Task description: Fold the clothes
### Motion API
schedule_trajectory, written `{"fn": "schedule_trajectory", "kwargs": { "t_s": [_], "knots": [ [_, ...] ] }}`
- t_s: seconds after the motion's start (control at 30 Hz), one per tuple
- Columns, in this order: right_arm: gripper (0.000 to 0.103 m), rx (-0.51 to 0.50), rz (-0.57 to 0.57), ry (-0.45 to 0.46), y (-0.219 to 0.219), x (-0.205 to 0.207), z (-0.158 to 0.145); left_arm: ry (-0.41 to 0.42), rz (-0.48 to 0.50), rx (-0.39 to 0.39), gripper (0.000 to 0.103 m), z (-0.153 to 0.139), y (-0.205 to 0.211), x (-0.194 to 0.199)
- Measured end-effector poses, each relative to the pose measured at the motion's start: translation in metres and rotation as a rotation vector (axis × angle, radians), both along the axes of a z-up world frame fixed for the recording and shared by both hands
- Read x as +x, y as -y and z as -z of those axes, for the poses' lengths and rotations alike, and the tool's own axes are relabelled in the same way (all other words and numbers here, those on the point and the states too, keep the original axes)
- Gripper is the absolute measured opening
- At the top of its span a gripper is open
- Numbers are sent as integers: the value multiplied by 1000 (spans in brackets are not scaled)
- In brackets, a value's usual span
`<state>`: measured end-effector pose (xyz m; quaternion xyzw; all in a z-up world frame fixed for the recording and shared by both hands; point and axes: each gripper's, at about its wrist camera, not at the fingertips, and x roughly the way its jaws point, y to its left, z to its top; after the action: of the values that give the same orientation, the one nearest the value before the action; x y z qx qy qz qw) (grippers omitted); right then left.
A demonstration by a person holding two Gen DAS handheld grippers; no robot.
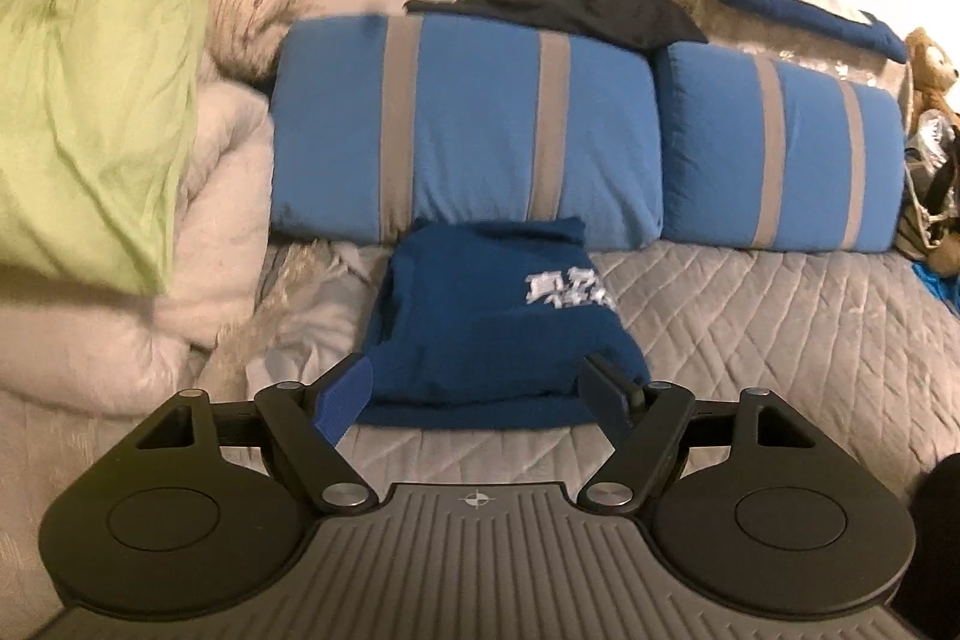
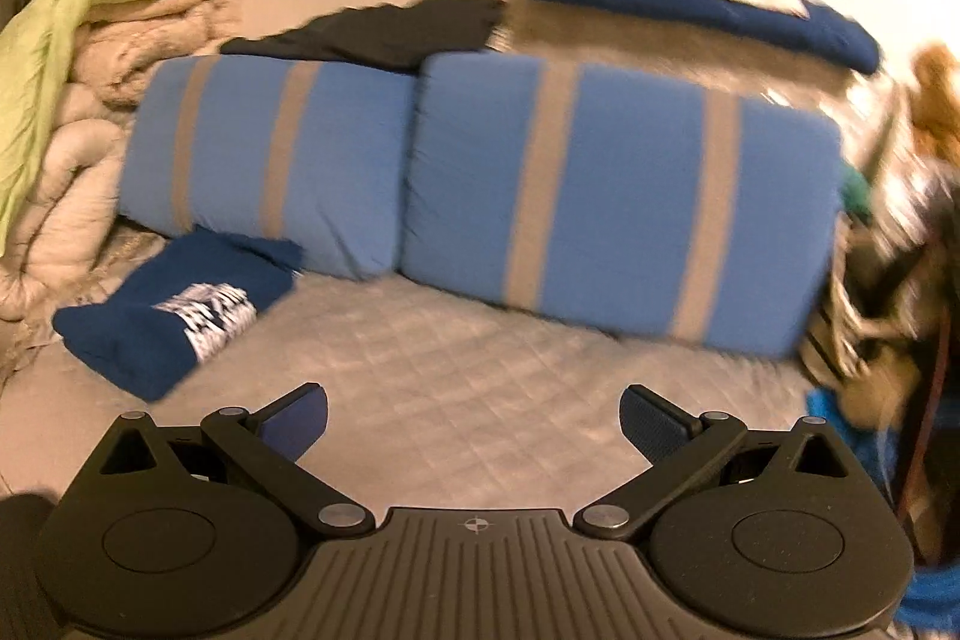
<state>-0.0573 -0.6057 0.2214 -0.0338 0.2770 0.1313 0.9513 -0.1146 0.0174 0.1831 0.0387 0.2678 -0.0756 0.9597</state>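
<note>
A grey quilted bedspread stretched ahead, blue striped pillows beyond. The left gripper was spread wide, straddling the folded blue shirt. The right gripper, equally spread, held nothing, the shirt ahead-left.

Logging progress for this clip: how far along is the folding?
Done: the dark blue shirt lies folded on the grey quilt against the striped pillows. In hand: nothing; left tool and right tool are open. Left: possibly the black garment atop the pillows.
</note>
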Motion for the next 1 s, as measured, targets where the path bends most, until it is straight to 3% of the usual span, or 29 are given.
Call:
{"fn": "schedule_trajectory", "kwargs": {
  "t_s": [0.3, 0.43, 0.77, 0.83, 0.87, 1.0],
  "knots": [
    [103, -30, 156, -88, 74, -35, 87, -111, -27, 42, 78, 65, -3, 10],
    [103, -57, 188, -126, 85, -39, 126, -160, -37, 24, 78, 91, -6, 14],
    [103, -100, 234, -153, 89, -31, 190, -220, -37, 54, 78, 144, 0, 25],
    [103, -110, 244, -168, 87, -29, 202, -238, -48, 50, 81, 154, -1, 29],
    [103, -115, 250, -176, 86, -28, 207, -224, -58, 38, 89, 157, -2, 28],
    [103, -38, 296, -166, 92, -27, 221, -206, -63, 16, 103, 164, -3, 28]
  ]
}}
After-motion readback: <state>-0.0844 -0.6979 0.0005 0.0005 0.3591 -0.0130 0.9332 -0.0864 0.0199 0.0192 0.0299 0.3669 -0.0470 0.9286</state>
